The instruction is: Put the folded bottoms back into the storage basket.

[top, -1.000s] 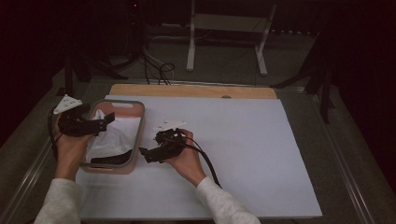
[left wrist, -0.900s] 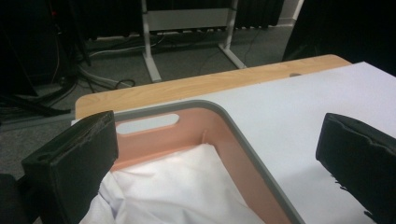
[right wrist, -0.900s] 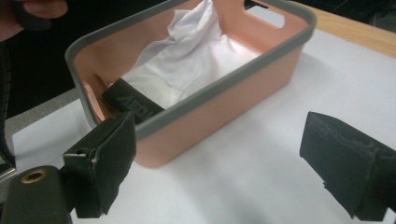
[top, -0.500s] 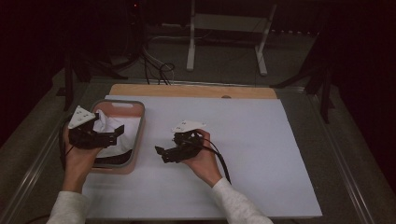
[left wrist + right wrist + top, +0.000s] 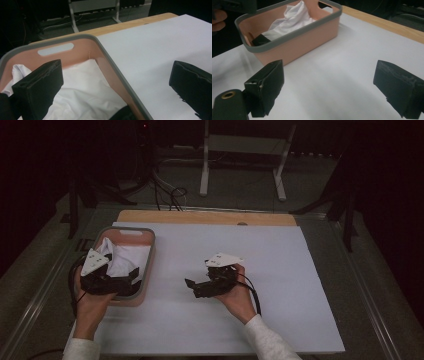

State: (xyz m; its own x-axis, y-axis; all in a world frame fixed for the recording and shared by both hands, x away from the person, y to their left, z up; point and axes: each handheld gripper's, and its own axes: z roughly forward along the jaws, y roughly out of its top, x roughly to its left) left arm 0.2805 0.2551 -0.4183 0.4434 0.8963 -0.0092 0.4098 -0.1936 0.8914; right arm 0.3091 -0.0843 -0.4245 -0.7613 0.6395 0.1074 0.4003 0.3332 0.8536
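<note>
A pink basket with a grey rim stands at the table's left. In it lie a crumpled white cloth and a dark item at one end. My left gripper hovers over the basket's near end, and its jaws stand wide open and empty. In the left gripper view, the left gripper straddles the basket's rim, with the cloth below. My right gripper is held over the white sheet right of the basket. Seen from its own camera, the right gripper is open and empty and faces the basket.
A white sheet covers the table, with a wooden strip along its far edge. A white stand and cables sit on the dark floor behind. Metal rails run along both table sides.
The left gripper has drawn back from the basket's far part to its near end. The right gripper has moved right, away from the basket.
</note>
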